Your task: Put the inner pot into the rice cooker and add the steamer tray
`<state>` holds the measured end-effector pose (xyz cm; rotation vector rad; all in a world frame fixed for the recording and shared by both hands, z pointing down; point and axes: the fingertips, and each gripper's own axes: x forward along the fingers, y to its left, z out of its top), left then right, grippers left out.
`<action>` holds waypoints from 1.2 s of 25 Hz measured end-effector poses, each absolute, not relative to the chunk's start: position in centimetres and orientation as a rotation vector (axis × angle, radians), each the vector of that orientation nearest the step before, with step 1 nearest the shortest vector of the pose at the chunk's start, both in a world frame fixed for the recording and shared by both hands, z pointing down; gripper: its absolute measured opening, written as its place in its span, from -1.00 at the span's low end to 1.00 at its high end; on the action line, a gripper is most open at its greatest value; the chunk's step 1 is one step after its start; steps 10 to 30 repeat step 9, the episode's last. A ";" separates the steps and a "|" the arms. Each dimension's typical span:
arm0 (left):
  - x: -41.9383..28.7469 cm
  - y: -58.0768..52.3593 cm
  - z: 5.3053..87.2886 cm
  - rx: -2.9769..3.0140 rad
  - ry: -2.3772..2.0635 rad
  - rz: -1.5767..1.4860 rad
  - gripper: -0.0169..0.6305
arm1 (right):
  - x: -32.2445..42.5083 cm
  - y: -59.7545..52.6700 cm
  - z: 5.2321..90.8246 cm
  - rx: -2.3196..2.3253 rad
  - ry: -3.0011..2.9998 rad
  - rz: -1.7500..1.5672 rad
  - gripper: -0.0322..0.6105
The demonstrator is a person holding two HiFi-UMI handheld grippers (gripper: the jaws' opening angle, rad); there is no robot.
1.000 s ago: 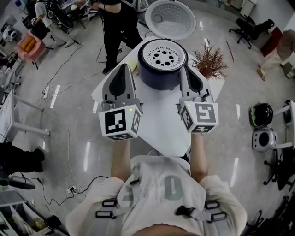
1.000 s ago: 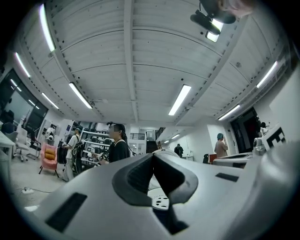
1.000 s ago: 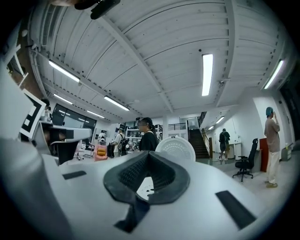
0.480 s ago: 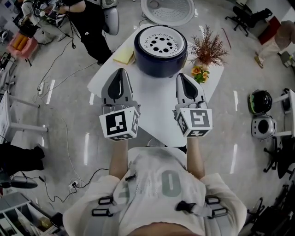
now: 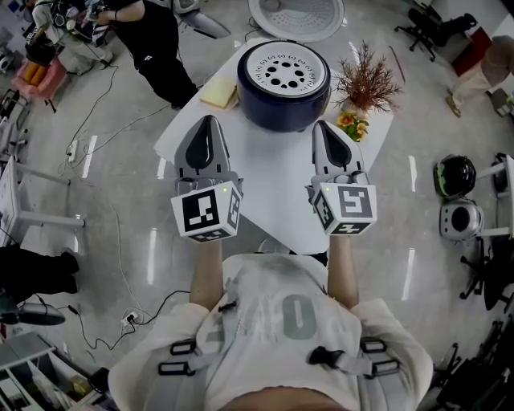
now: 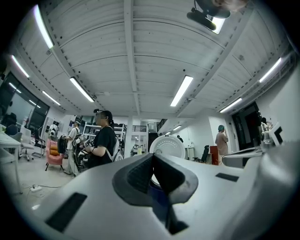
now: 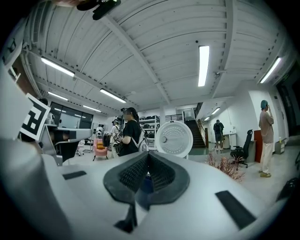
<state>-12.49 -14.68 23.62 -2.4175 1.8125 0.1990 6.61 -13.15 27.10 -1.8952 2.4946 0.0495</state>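
While the left gripper (image 5: 206, 127) hung over the near left of the table (image 5: 273, 185) with jaws pressed together on nothing, the rice cooker (image 5: 281, 116) stood at the far edge, the steamer tray (image 5: 283, 74) seated in its mouth and any inner pot hidden beneath. The right gripper (image 5: 321, 128), likewise closed and empty, sat near the dried plant (image 5: 365, 80), so a careless swing rightward could topple it, or a forward nudge could jog the tray askew

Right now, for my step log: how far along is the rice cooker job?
Done, it seems: the white perforated steamer tray sits in the dark blue round rice cooker; any inner pot beneath is hidden. In hand: nothing, left gripper and right gripper are shut and empty. Left: perhaps closing the white round lid.
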 end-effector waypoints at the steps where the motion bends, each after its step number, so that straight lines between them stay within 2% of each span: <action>1: -12.5 -14.7 23.7 -2.419 1.809 0.197 -0.89 | 6.6 -13.1 27.1 -1.898 2.495 0.049 -0.88; 30: -11.7 -14.5 23.9 -2.433 1.798 0.180 -0.89 | 6.8 -12.8 27.3 -1.908 2.498 0.061 -0.88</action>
